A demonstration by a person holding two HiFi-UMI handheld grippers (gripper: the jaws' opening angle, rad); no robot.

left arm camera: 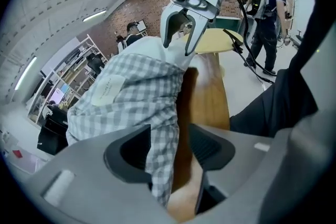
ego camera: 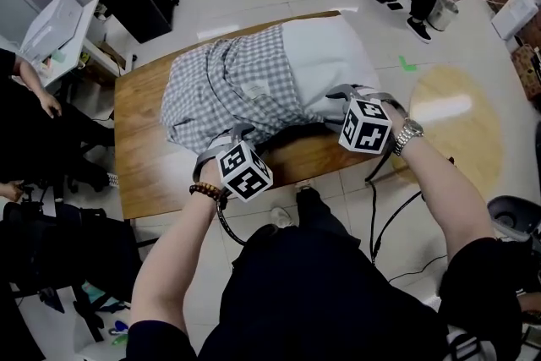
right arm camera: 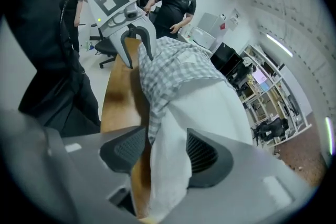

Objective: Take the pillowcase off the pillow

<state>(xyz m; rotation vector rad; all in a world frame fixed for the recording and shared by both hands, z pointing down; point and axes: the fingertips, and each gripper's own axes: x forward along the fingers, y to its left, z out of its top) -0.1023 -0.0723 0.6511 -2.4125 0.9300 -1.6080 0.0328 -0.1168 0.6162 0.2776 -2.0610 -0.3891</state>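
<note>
My left gripper (left arm camera: pixel 181 147) gapes around the pillowcase (left arm camera: pixel 131 92) edge, my right gripper (right arm camera: pixel 163 152) around the pillow (right arm camera: pixel 210 107) corner, neither clamped.

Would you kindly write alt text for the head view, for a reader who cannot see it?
A person's two hand-held grippers reach over the near edge of a wooden table, where a white pillow lies partly covered by a grey checked pillowcase. The left gripper, jaws open, straddles the pillowcase's edge, and the right gripper, also open, straddles the pillow's bare corner.
</note>
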